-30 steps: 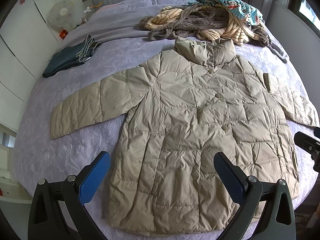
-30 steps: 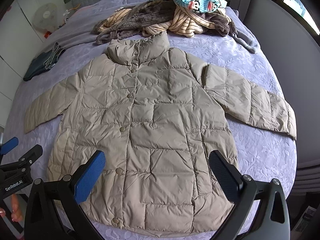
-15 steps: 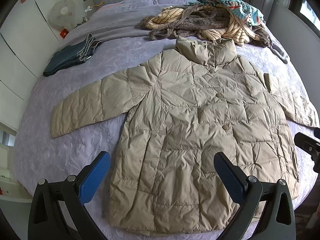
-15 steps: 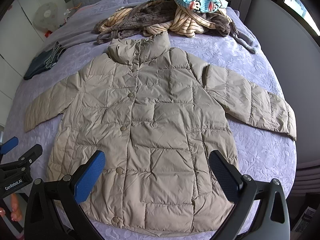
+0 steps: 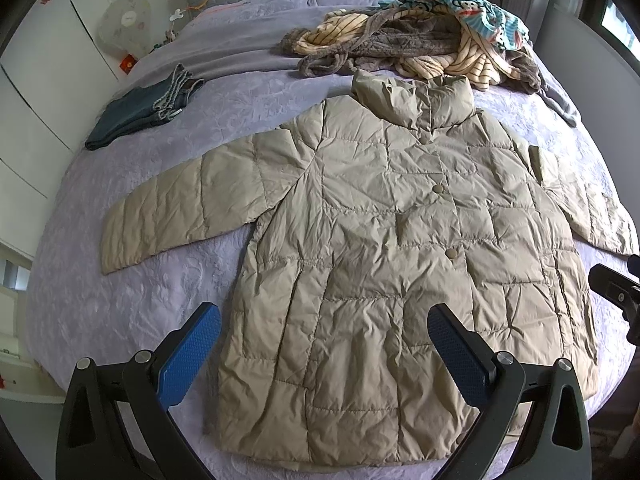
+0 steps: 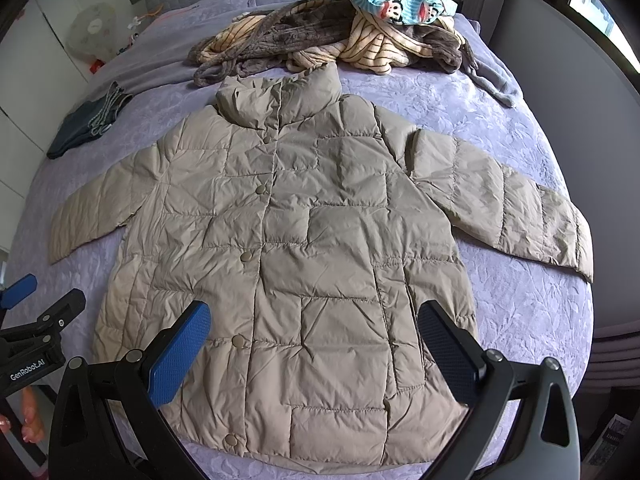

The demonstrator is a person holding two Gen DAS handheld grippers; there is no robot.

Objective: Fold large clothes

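Puffer coat (image 5: 400, 248) spread flat, unfolded; left gripper (image 5: 324, 350) and right gripper (image 6: 314, 344) spread wide, empty, above hem. Next, probably: pinching a sleeve (image 5: 180, 204), folding inward.

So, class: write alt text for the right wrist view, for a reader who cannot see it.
A beige puffer coat lies flat, buttoned, sleeves spread, on a purple bed. The open right gripper hovers above its hem, and the left gripper shows at the left edge. Behind the collar sits a clothes pile; folded jeans lie far left.
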